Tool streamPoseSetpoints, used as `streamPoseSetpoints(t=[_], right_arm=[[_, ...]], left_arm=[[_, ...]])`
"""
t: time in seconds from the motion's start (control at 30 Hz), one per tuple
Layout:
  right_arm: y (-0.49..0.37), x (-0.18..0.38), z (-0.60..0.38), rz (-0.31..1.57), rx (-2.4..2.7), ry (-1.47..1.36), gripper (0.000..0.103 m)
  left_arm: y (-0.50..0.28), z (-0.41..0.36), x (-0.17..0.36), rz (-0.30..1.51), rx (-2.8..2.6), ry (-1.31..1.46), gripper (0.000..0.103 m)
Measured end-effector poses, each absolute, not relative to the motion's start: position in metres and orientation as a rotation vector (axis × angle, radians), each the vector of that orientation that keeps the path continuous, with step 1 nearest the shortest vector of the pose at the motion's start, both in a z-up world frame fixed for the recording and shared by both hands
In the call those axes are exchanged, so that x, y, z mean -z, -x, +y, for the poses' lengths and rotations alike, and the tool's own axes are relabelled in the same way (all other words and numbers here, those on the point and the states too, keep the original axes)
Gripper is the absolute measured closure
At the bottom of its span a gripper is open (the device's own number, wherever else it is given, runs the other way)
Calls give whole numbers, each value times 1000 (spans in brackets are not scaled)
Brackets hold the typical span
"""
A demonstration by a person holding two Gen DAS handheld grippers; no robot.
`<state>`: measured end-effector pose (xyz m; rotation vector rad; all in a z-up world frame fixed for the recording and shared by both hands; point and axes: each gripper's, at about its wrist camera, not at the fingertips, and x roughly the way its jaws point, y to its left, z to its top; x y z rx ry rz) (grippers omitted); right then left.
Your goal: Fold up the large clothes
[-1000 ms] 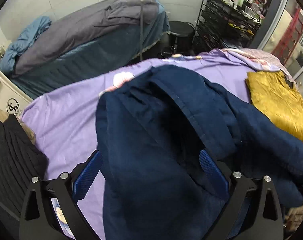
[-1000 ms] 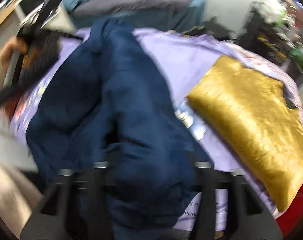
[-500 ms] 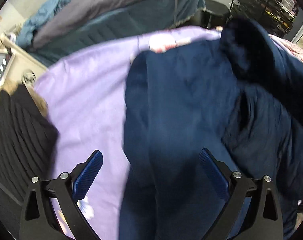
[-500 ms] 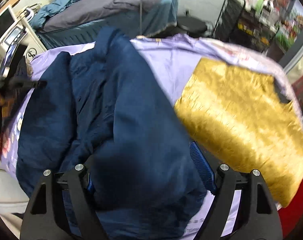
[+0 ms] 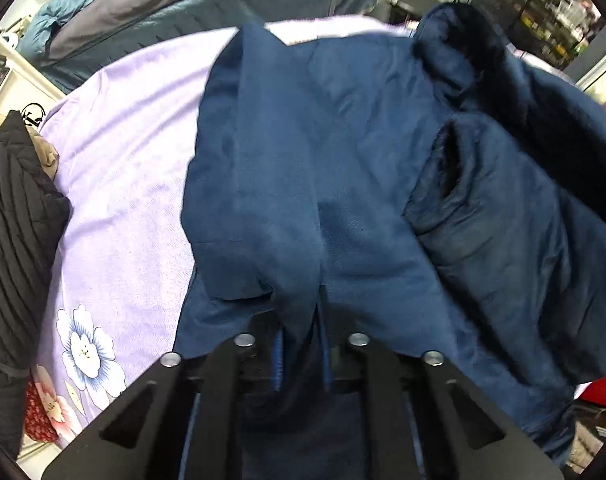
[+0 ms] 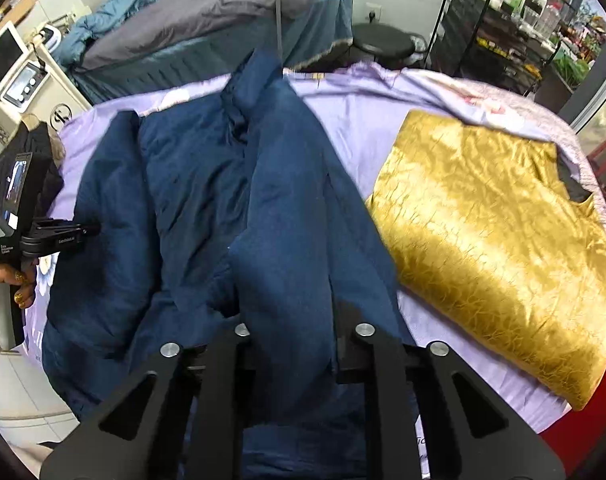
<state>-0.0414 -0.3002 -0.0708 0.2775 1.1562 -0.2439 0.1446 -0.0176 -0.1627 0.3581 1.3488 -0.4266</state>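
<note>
A large navy blue jacket [image 5: 343, 160] lies crumpled on the lilac bedsheet [image 5: 123, 160]. My left gripper [image 5: 301, 344] is shut on a fold of the jacket near its left edge. My right gripper [image 6: 291, 332] is shut on a thick fold of the same jacket [image 6: 223, 200] near the bed's front edge; the cloth hides its fingertips. In the right wrist view the left gripper [image 6: 91, 229] shows at the far left, held in a hand and pinching the jacket's side.
A folded golden garment [image 6: 483, 220] lies on the sheet [image 6: 363, 112] right of the jacket. A black ribbed garment [image 5: 11, 220] sits at the left edge. Behind are a covered bed [image 6: 203, 32], a black stool [image 6: 383, 44] and a wire rack [image 6: 503, 32].
Both grippers were open around the jacket and have closed on its cloth. The left gripper moved to the jacket's left side; the jacket has spread wider across the sheet.
</note>
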Motion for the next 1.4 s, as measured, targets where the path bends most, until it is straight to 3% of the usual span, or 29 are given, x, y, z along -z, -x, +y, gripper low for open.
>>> streamPoseSetpoints(t=[0.5,0.7,0.8,0.87,0.9,0.93,0.97,1.0,1.17,1.23,1.4], right_arm=[[73,-98,-317,742,94,-256,93],[33,-127,-355,655,97,-171,93],[-3,-124,-393,640,99,-290,92],[-34,-106,-417,682,120,-404,83],[-43,-98,-423,704,143,-440,68],[-50,-86,-429,697,181,-506,37],[-50,-76,-433,657,201,-555,21],[-49,-69,-432,632,232,-576,12],[-41,-3,-399,794,224,-664,12],[-31,19,-372,865,198,-604,12],[5,66,-319,1020,177,-421,12]], left_arm=[[-63,42,4,994,354,-336,96],[-58,89,-42,927,247,-287,97],[-61,104,-50,904,185,-279,97],[-67,114,-51,903,142,-257,97],[-72,124,-48,914,117,-232,97],[-75,131,-45,922,89,-213,97],[-82,140,-38,929,47,-205,97],[-95,143,-31,943,11,-210,96],[-137,184,26,1061,-157,-130,78],[-139,186,34,1057,-195,-170,49],[-136,172,46,1058,-135,-162,26]])
